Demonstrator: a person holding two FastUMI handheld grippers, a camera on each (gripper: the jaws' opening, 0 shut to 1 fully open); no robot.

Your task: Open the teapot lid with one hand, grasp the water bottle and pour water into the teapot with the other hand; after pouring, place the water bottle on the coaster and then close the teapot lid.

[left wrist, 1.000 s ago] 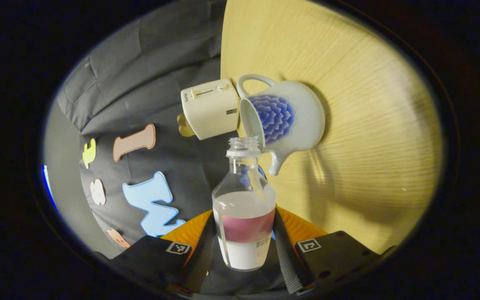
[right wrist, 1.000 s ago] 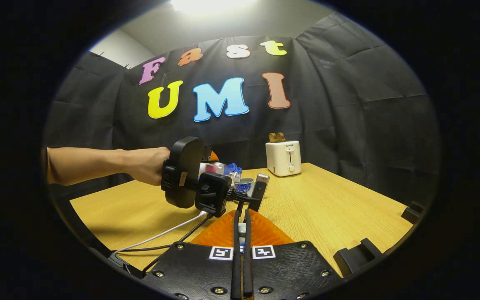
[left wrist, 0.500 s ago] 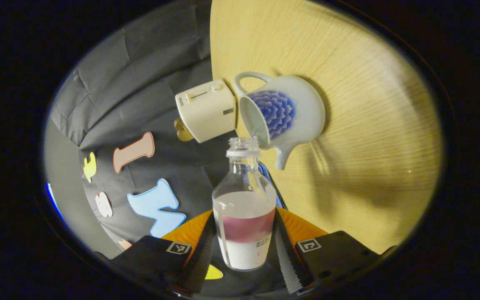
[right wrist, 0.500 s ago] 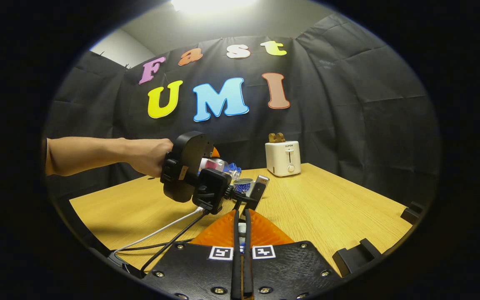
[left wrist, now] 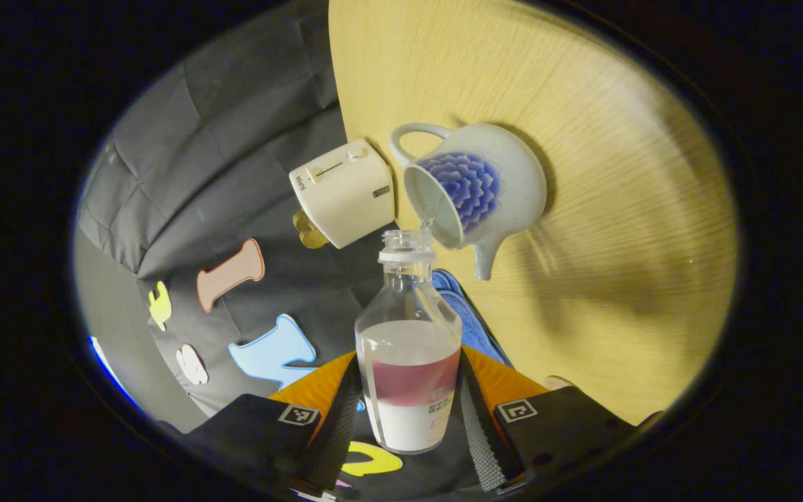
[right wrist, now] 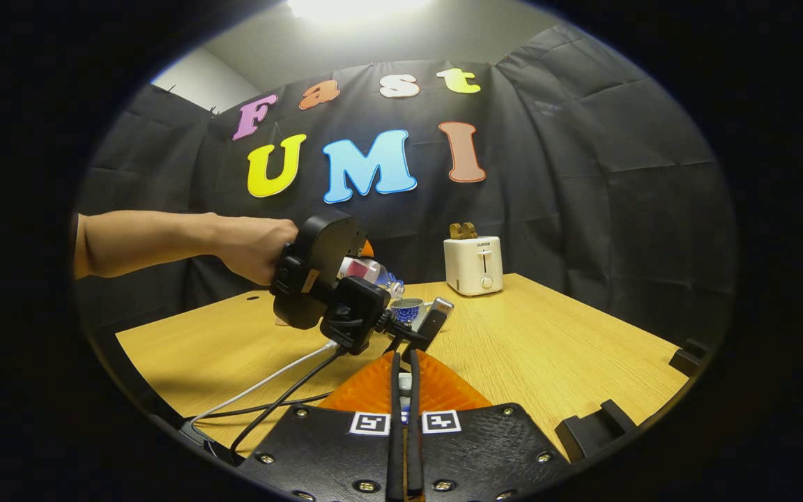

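My left gripper (left wrist: 408,380) is shut on a clear water bottle (left wrist: 408,362) with a pink label, roughly half full. The bottle is tipped with its open mouth at the rim of the white teapot (left wrist: 485,192) with a blue flower pattern, and a thin trickle runs into the lidless opening. A blue textured pad (left wrist: 471,317) lies on the table just behind the bottle. In the right gripper view a hand holds the left gripper (right wrist: 325,279) with the bottle (right wrist: 366,268) tilted over the teapot (right wrist: 408,308). My right gripper (right wrist: 405,366) is shut on a small white-and-blue piece, apparently the teapot lid (right wrist: 405,385).
A cream toaster (right wrist: 473,265) stands at the back of the wooden table (right wrist: 555,348), right behind the teapot. Cables (right wrist: 269,394) trail from the left gripper across the table's near side. Black brackets (right wrist: 593,425) sit at the table's right edge.
The left gripper has risen slightly and tipped the bottle further toward the teapot's opening. The right gripper has stayed still.
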